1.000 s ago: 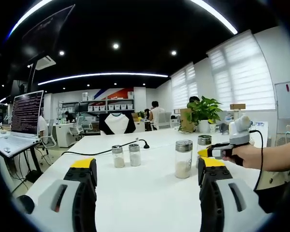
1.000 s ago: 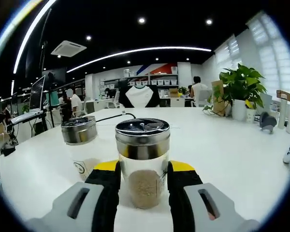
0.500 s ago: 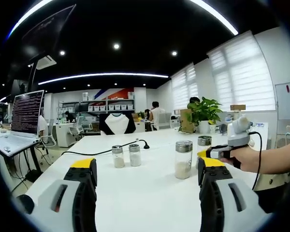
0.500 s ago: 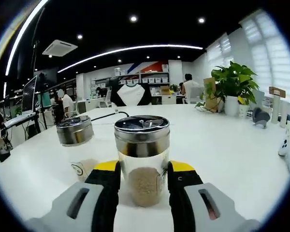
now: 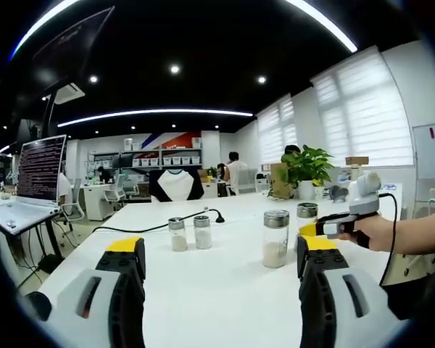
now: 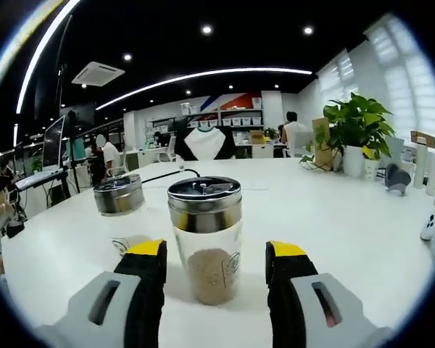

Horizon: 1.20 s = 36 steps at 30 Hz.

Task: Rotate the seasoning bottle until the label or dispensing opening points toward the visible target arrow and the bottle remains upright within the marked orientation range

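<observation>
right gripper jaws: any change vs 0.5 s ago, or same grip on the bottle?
Yes. The right gripper has opened: its yellow-tipped jaws, which pressed the seasoning bottle on both sides, now stand clear of the glass. The bottle stands upright on the white table.

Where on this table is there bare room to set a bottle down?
Bare white table lies between the left tongs and the bottles, and right of the seasoning bottle toward the plant. It is crowded left of that bottle, beside the second jar.
</observation>
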{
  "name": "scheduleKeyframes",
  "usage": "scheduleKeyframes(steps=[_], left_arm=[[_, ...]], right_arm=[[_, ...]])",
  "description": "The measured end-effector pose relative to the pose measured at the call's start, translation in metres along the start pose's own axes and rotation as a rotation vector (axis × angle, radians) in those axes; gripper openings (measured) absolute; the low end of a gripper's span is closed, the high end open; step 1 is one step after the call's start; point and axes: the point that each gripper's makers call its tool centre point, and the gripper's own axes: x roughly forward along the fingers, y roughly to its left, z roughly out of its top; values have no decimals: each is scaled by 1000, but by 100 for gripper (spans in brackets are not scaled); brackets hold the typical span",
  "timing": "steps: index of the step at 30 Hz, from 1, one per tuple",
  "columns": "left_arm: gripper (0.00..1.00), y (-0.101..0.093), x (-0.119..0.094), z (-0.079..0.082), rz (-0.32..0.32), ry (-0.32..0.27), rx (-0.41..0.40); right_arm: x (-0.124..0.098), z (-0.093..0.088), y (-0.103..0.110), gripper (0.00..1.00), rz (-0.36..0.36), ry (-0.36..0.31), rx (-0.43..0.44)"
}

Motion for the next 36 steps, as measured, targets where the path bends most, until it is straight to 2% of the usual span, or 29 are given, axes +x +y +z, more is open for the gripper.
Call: scheduleKeyframes(steps=[1, 4, 6, 9, 11, 13, 15, 21, 25, 27, 36], left_arm=[[91, 0, 0, 0, -1, 0, -1], [91, -1, 1, 0, -4, 0, -2], [91, -1, 1, 0, -3, 0, 0], [91, 0, 1, 1, -1, -1, -1], [91, 0, 0, 0, 0, 1, 1], [91, 1, 0, 0, 1, 1, -1], [91, 1, 0, 0, 2, 1, 0], [92, 4, -1, 2, 9, -2, 4], [91, 4, -2, 2, 9, 0, 5], [91, 4, -2, 2, 8, 1, 4], [91, 3, -2, 2, 8, 4, 8]], right_arm=[[1, -1, 3, 56, 40, 4, -28], [1, 1, 6, 55, 109, -7, -42], [0, 3, 4, 54, 133, -13, -88], [0, 9, 5, 53, 181, -50, -83], [1, 7, 8, 55, 234, -34, -115], [2, 9, 8, 56, 251, -48, -148], [1, 13, 11, 55, 296, -69, -148], [1, 12, 10, 55, 378, -65, -183], [2, 11, 10, 55, 428, -64, -181], [3, 12, 9, 55, 458, -64, -136], [5, 17, 12, 53, 514, -77, -124]])
